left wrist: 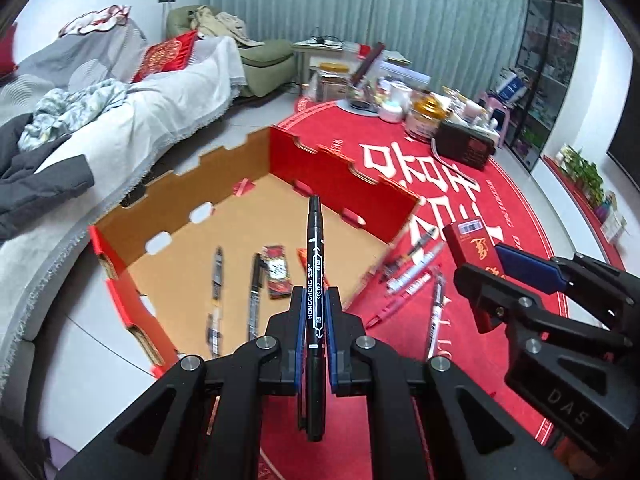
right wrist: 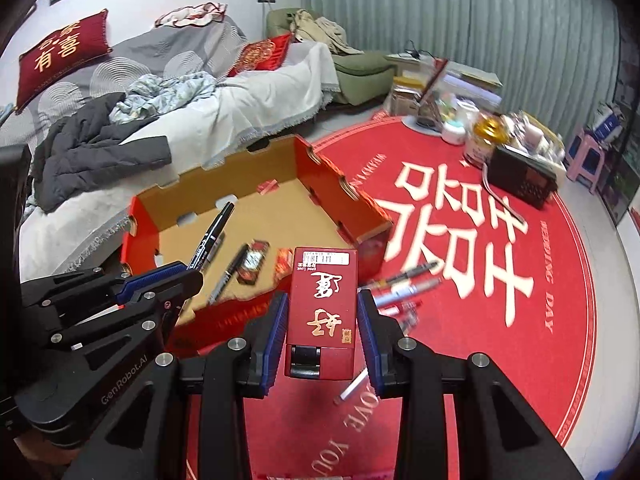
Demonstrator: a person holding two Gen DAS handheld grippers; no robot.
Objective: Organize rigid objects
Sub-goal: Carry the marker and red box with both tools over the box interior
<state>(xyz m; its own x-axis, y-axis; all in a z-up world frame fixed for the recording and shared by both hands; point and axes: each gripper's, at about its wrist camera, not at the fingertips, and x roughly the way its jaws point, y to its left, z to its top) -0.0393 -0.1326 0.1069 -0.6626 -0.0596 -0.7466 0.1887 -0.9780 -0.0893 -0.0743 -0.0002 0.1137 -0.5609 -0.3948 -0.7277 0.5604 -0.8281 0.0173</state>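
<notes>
Pens (left wrist: 416, 276) lay loose on the red rug (left wrist: 500, 208) just outside the cardboard tray (left wrist: 344, 168), while two pens and a packet already rested inside. My left gripper (left wrist: 314, 312) pinched a black marker (left wrist: 314, 280) above the near edge. From the right wrist, my right gripper (right wrist: 322, 320) clamped a red box (right wrist: 322, 308), the tray's floor mostly open beyond its low wall.

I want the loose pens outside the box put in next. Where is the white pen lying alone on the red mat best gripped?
Grip the white pen at mid-barrel, coming from above with the tongs across its width. It lies flat on the red mat, apart from the other pens, so both long sides are free.
</notes>
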